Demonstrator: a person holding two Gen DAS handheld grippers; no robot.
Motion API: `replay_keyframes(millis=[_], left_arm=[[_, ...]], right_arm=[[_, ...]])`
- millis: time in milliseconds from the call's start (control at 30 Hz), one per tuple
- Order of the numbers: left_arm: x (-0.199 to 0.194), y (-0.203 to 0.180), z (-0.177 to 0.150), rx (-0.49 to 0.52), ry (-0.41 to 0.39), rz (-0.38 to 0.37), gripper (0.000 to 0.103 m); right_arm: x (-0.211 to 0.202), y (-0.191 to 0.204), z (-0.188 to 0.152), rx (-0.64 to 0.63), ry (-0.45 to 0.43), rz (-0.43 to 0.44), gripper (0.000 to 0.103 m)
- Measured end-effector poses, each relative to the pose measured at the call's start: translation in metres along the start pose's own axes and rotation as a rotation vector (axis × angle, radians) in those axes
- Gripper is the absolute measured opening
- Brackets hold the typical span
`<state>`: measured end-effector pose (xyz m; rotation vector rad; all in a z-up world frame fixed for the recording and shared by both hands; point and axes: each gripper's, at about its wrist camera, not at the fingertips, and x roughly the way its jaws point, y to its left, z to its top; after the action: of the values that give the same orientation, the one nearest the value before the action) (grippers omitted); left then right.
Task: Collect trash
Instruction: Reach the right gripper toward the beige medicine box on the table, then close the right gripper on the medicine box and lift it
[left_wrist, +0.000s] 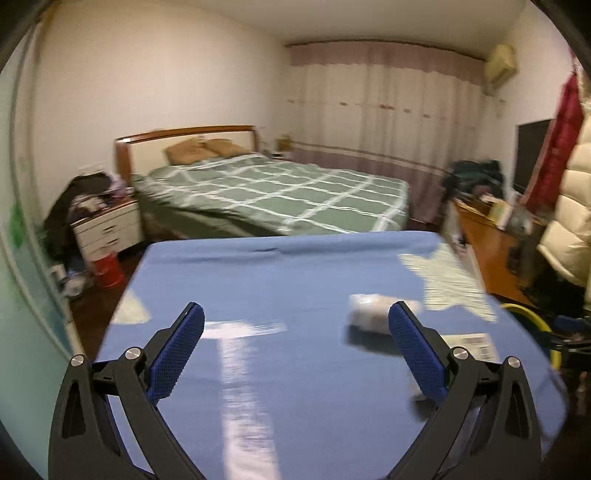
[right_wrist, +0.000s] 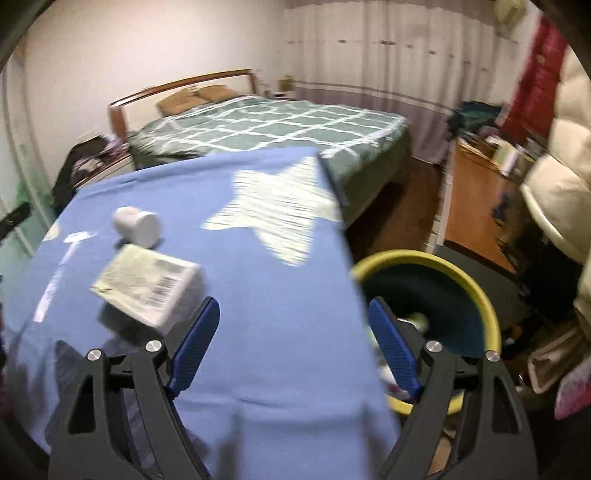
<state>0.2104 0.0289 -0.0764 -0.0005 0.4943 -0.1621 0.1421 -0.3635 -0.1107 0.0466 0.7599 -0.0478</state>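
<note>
Both tools hang empty with jaws apart — the left tool (left_wrist: 295, 332) and right tool (right_wrist: 293, 325) over the blue-covered bench (right_wrist: 258, 350). On it lie a white roll (right_wrist: 138, 223) and, just beside it, a labelled packet (right_wrist: 147, 286) — the yellow-rimmed bin (right_wrist: 476, 291) stands at the bench's right edge.

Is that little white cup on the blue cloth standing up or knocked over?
Knocked over: the white cup lies on its side on the blue cloth, beside the labelled packet.
</note>
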Motion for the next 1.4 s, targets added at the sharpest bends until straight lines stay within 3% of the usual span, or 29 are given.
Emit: replay_keyframes(millis=[133,300,567,767,933,1133,1300,1400], left_arm=[[0.008,0.028,-0.017,-0.055,-0.021,0.051,0.098],[0.013,0.051,-0.025,-0.131,-0.008,0.032,0.098],[0.013,0.029,-0.030,-0.089,-0.002,0.044,0.098],[0.014,0.024,-0.032,-0.062,0.007,0.042,0.098],[0.015,0.022,-0.032,-0.059,0.014,0.043,0.098],[0.017,0.021,-0.034,-0.054,0.024,0.041,0.098],[0.020,0.018,-0.036,-0.042,0.036,0.039,0.098],[0.023,0.016,-0.037,-0.031,0.042,0.040,0.098]], right_arm=[[0.008,0.039,0.007,-0.074,0.018,0.069,0.079],[0.014,0.097,0.007,-0.226,0.030,0.127,0.080],[0.033,0.158,0.000,-0.439,0.014,0.091,0.081],[0.060,0.162,0.004,-0.513,0.041,0.041,0.081],[0.085,0.144,0.025,-0.481,0.074,0.024,0.083],[0.121,0.112,0.054,-0.416,0.202,0.218,0.088],[0.132,0.106,0.053,-0.429,0.266,0.276,0.088],[0.129,0.108,0.047,-0.420,0.257,0.298,0.086]])
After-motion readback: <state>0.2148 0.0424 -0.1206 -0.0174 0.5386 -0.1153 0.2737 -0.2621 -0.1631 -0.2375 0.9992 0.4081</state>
